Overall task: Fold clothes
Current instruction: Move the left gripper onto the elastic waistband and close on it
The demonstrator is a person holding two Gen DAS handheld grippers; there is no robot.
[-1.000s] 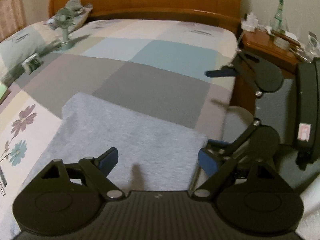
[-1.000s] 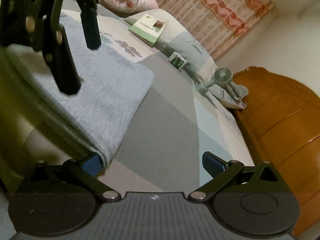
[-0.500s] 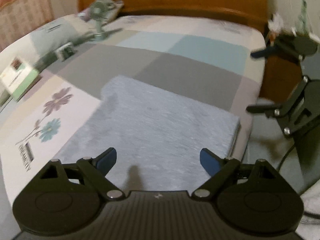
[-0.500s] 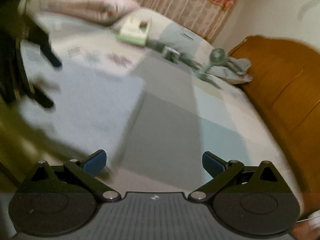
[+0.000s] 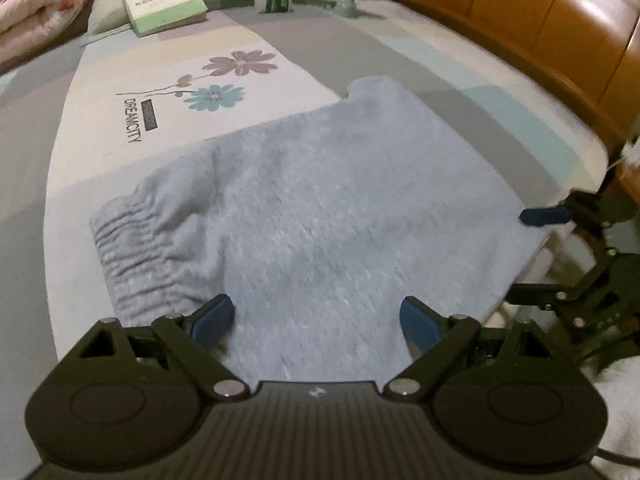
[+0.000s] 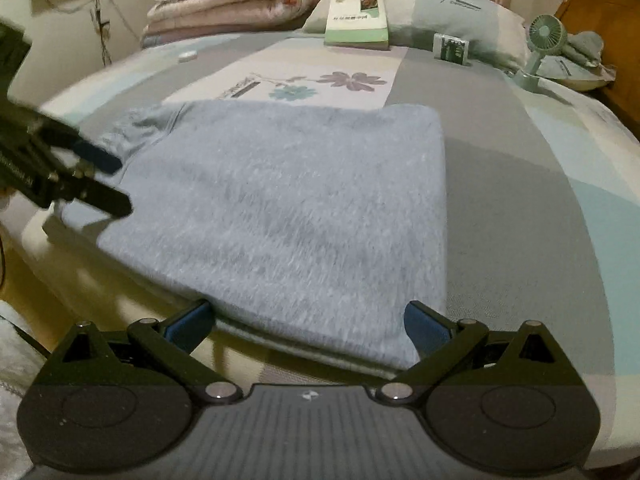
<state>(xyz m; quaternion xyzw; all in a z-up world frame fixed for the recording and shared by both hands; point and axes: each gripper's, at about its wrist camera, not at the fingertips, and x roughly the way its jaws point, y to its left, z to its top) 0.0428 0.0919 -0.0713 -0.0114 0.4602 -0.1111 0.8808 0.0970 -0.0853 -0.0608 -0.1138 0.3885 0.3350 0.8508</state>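
A light blue fleece garment [image 5: 340, 208] lies folded flat on the bed, its gathered elastic waistband [image 5: 136, 248] at the left in the left wrist view. My left gripper [image 5: 316, 322] hovers open over the garment's near edge, with nothing pinched. It also shows at the left of the right wrist view as the left gripper [image 6: 108, 182], beside the waistband end. My right gripper [image 6: 306, 326] stands open at the garment's [image 6: 300, 200] near folded edge by the side of the bed. The cloth lies between its wide jaws, unpressed. It appears as the right gripper [image 5: 536, 256] at the garment's right corner.
The patchwork bedsheet [image 5: 248, 68] carries a flower print. A green book [image 6: 358, 16] lies on a pillow, with a small box [image 6: 452, 48], a desk fan [image 6: 540, 48] and a rolled pink quilt [image 6: 232, 0] at the back. A wooden headboard [image 5: 540, 12] bounds the right.
Both cameras have swung and rolled. The left gripper has slid along the garment towards the waistband end. The right gripper now faces the garment's folded edge. Both stayed open.
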